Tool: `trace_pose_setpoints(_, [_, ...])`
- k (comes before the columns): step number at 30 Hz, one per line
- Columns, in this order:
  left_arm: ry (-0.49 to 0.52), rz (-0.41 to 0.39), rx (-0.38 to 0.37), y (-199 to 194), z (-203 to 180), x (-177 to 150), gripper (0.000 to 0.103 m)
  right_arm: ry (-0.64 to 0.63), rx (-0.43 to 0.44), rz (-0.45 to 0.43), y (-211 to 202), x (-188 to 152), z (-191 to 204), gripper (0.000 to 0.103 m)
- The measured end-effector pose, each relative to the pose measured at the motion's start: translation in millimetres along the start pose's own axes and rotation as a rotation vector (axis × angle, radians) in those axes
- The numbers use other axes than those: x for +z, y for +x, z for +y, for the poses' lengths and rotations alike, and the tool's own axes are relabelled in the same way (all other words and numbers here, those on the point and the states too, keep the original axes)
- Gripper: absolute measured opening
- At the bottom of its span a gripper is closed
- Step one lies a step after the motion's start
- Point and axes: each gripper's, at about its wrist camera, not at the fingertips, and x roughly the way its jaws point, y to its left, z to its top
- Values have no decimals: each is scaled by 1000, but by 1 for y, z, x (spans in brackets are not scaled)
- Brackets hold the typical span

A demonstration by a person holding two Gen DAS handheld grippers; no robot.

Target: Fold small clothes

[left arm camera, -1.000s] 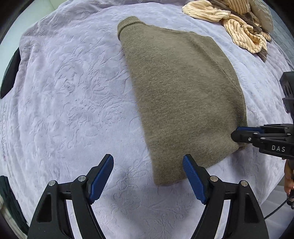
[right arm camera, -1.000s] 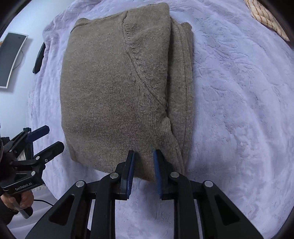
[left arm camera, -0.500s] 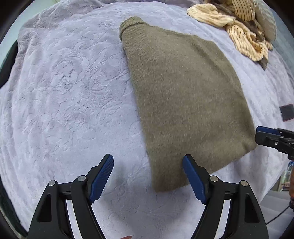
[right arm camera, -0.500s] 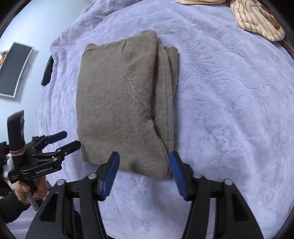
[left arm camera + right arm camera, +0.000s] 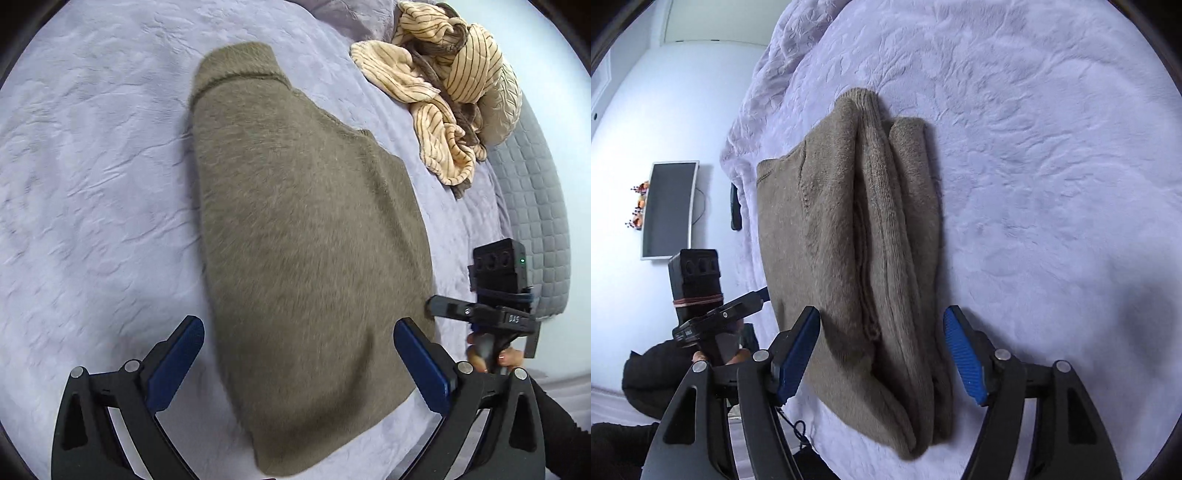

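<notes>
- Lilac bedspread [image 5: 92,184] covers the bed, folded brown sweater [image 5: 303,240] lying flat on it.
- Left hand-held gripper [image 5: 295,354] spread wide over the sweater's near edge, jaws just opening, not pinching.
- Right hand-held gripper [image 5: 882,350] spread too, jaws just opening, straddling the sweater's folded layers.

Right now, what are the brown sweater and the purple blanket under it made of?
The brown sweater looks like soft, fuzzy knit wool or a wool-like yarn, with ribbed edges. The purple blanket looks like plush fleece, matte, with a pressed leafy pattern.

bare lilac bedspread [image 5: 96,192] left of the folded sweater [image 5: 303,236]; striped garment heap [image 5: 439,85], perhaps with a cushion, crowds far right.
</notes>
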Motion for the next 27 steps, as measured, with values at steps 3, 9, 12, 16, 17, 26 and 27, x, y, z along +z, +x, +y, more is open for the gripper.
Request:
trace_pose_setpoints(3, [30,10,14,18,-9,8,103,-12,34,17,18,7,0,74])
trace_pose_setpoints(9, [32,5,96,38,-18,13,88,34,64,23,30,12,-4,53])
trace_pose_setpoints(12, [33,-43,91,26,-20,8,68,47,80,5,25,9,4,42])
trace_pose_setpoints(16, [88,-79,103,7,-33,3,53,30,99,-4,20,9,29,41])
trace_pose_setpoints(17, [95,-89,111,-1,-36,1,53,24,101,-5,19,8,37,41])
trace_pose_setpoints(26, [92,-147,135,-84,-35,-25,53,-45,136,19,16,-16,112,41])
trace_pose_setpoints(27, [93,-154,143,-96,-32,-32,53,-55,140,21,18,-21,121,41])
